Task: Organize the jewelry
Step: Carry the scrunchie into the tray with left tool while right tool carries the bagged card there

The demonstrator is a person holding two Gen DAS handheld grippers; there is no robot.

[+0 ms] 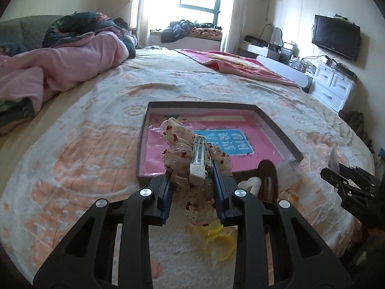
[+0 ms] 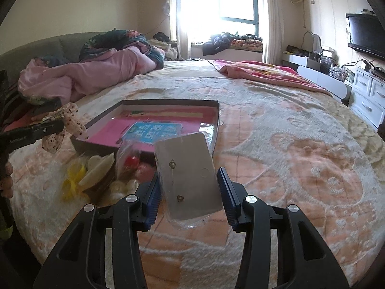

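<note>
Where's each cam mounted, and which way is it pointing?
Left wrist: on the left hand-held gripper, looking along its fingers over the bed toward the window; shut on a hair bow clip before the box; the right hand-held gripper shows at right.
Right wrist: on the right one, same heading; earring card between its fingers, grip unclear; left one and fingers at left.
Shared: box, bow clip, window.
</note>
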